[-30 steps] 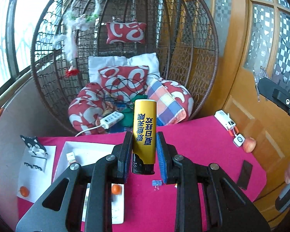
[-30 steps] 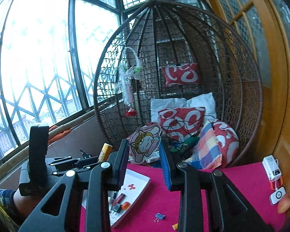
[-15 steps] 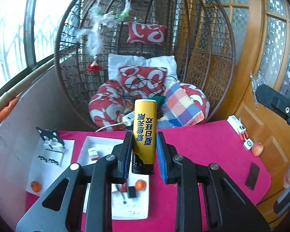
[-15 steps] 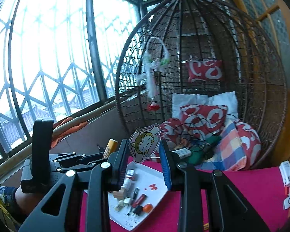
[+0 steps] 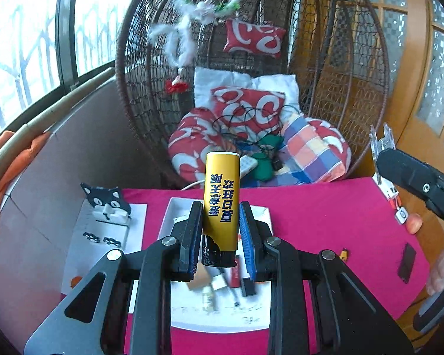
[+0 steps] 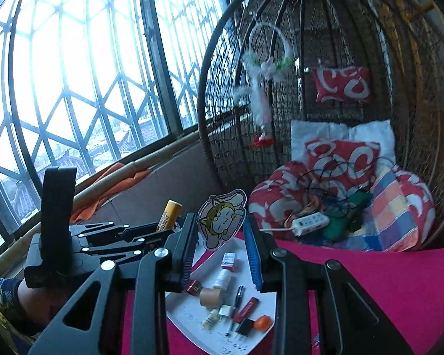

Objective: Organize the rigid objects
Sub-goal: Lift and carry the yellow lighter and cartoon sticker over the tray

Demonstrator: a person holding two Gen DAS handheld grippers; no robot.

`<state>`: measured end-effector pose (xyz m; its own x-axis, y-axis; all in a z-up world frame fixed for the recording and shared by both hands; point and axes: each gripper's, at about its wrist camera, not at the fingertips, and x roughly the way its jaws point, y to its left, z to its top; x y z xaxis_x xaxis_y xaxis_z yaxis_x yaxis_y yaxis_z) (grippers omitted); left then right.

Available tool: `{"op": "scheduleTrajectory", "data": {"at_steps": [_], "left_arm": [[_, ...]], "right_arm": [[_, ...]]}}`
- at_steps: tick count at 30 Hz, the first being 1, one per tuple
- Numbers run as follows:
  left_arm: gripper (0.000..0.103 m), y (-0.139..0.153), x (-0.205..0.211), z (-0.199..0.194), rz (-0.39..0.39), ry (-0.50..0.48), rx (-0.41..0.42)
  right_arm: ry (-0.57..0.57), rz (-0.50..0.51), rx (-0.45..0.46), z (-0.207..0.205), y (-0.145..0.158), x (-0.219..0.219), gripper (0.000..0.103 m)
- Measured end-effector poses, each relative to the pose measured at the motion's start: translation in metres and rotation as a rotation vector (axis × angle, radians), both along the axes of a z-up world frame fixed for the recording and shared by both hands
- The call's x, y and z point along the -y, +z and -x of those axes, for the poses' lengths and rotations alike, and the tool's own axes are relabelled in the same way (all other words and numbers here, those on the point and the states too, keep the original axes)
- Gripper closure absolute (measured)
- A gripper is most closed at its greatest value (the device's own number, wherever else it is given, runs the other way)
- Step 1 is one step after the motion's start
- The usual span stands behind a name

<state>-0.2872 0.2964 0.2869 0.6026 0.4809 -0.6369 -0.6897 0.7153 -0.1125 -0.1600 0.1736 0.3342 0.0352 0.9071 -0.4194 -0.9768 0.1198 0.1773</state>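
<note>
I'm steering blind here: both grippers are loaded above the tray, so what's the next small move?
Probably lower the left gripper and set the yellow lighter down on the white tray. It hangs right over the small items already gathered there, while the right gripper holds a cartoon sticker beside it.

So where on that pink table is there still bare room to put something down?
The widest bare stretch of the pink cloth lies between the white tray and the small things at the right edge: a white tag and a black strip. The tray's near end is crowded with small items, and the cat stand occupies the paper to its left.
</note>
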Motion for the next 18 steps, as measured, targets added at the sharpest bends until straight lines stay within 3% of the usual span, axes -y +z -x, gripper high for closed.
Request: {"op": "scheduleTrajectory", "data": {"at_steps": [13, 18], "left_arm": [[0.079, -0.04, -0.047, -0.017, 0.09, -0.059, -0.061], [0.079, -0.07, -0.061, -0.029, 0.138, -0.071, -0.124]], "right_arm": [[-0.031, 0.137, -0.065, -0.001, -0.04, -0.05, 0.072], [-0.038, 0.206, -0.075, -0.003, -0.061, -0.066, 0.072]]}}
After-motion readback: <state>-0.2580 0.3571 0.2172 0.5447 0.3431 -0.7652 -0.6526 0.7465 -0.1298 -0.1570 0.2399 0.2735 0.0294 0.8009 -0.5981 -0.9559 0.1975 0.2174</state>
